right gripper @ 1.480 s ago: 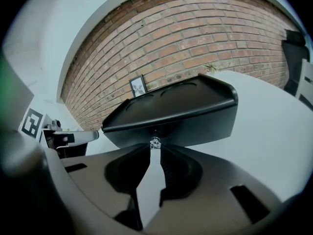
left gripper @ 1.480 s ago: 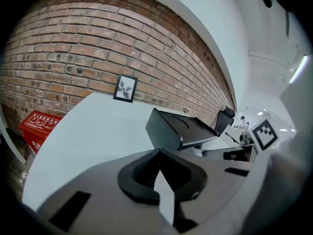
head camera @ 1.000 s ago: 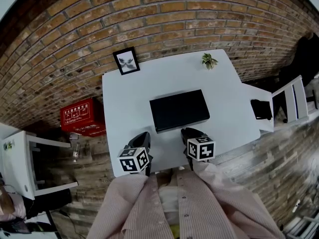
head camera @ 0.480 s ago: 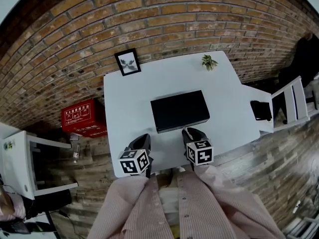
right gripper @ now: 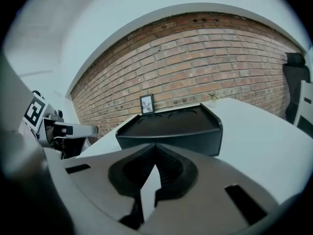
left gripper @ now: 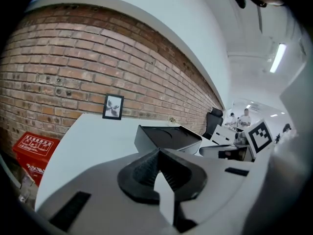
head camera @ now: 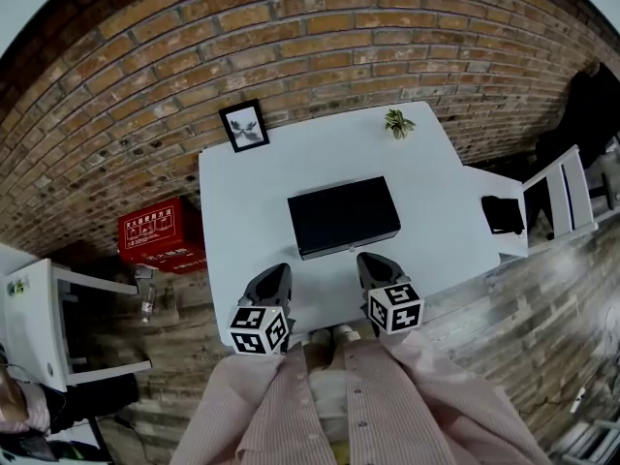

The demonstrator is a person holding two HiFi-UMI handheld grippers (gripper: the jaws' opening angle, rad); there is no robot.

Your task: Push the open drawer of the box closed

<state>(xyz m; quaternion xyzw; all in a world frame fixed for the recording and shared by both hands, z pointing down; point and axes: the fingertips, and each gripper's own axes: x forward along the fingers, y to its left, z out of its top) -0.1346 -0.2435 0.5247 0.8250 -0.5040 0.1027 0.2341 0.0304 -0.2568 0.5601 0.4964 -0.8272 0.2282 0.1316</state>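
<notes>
Left tongs (head camera: pixel 278 271) and right tongs (head camera: pixel 371 260), both pressed together and empty, hover near the box (head camera: pixel 343 213): approach stage, so next comes a forward push on its drawer (head camera: pixel 344 251).

A framed picture (head camera: pixel 244 125) and a small plant (head camera: pixel 397 122) stand on the white table (head camera: pixel 436 201) near the brick wall (head camera: pixel 291 37).

The person wears a long-sleeved shirt (head camera: pixel 387 405) of pale pink cloth with fine vertical pinstripes, a front placket and small pale buttons (head camera: pixel 360 420).
</notes>
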